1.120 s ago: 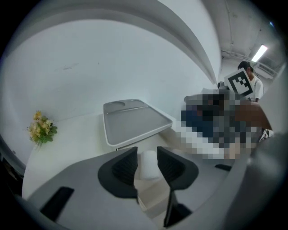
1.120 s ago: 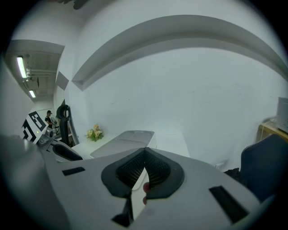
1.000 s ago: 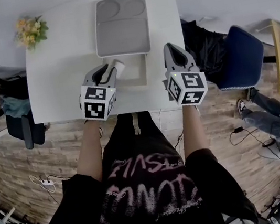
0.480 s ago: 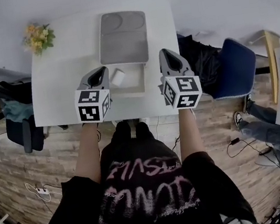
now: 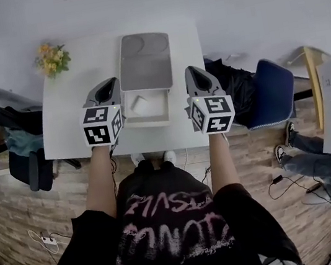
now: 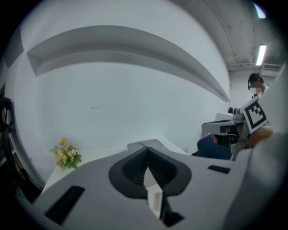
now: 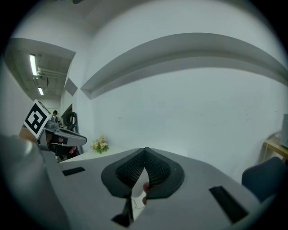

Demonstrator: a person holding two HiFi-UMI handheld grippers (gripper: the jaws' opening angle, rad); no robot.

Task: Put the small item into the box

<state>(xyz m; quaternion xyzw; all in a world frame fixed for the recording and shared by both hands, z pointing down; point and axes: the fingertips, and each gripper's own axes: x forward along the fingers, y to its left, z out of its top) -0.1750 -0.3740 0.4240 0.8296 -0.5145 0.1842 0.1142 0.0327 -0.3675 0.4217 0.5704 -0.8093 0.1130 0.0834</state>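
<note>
White table (image 5: pixel 73 122), seen from above, with a pale grey box (image 5: pixel 148 124) sitting at its near edge. The box's lid (image 5: pixel 144 63) is hinged back and lies flat behind it. Inside the open base rests a small white block (image 5: pixel 138 105), tilted a little, with nothing touching it.

A person in a black printed T-shirt stands at the table and holds a grey hand tool in each fist. The left gripper (image 5: pixel 108 88) hangs just to the left of the box, and the right gripper (image 5: pixel 195 74) hangs just to the right of it. Both are clear of the box.

A second ago the left gripper was over the box with its jaws spread round the white block. Now the block lies in the box and that gripper has pulled up and away to the side. Its jaws are pressed together with nothing between them. The right gripper's jaws also meet at the tip, and it carries nothing.

So the main job looks done: the small item is in the box. Only the lid seems left to deal with, if closing it is wanted, and both tools are free for that.

A bunch of yellow flowers (image 5: pixel 51 58) stands at the far left corner of the table, and a blue chair (image 5: pixel 273 98) sits off to the right.
</note>
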